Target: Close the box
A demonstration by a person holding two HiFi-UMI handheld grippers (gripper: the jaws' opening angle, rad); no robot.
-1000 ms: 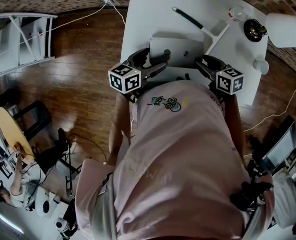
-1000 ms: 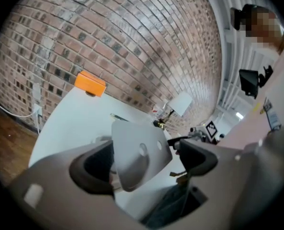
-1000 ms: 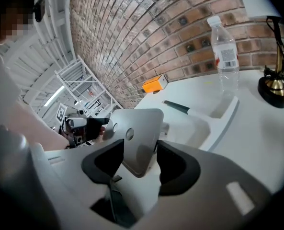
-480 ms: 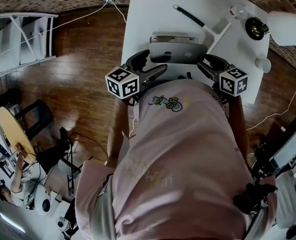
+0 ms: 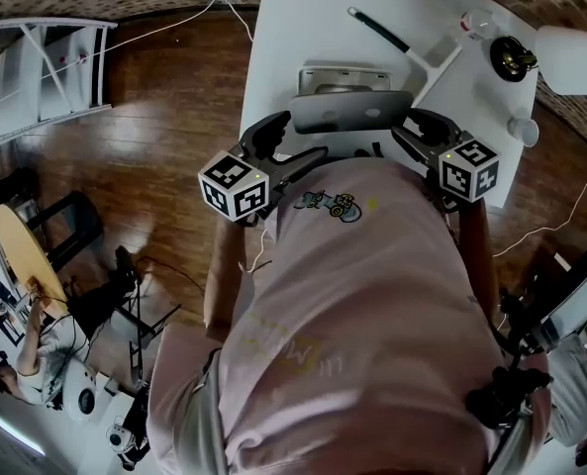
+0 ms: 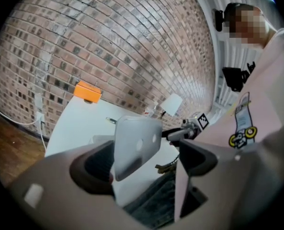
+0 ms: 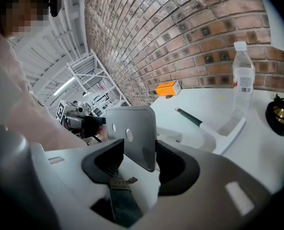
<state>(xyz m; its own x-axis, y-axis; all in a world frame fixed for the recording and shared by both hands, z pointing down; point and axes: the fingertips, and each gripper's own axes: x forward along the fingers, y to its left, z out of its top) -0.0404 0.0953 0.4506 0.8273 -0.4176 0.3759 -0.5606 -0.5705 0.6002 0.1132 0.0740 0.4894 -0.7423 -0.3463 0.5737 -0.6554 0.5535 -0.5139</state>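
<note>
The lid point(image 5: 352, 110) stands raised along the near edge of the box point(image 5: 344, 75) on the desk point(image 5: 283, 38), its length running left to right. Your right tongs point(image 7: 140, 152) clamp its right end; your left tongs point(image 6: 146, 152) stand apart around its left end. The box lies just beyond: tip the lid away from you.

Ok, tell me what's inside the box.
Of the box, only the grey rim and a strip of its inside show beyond the raised lid. The lid covers the rest, so any contents are hidden.
</note>
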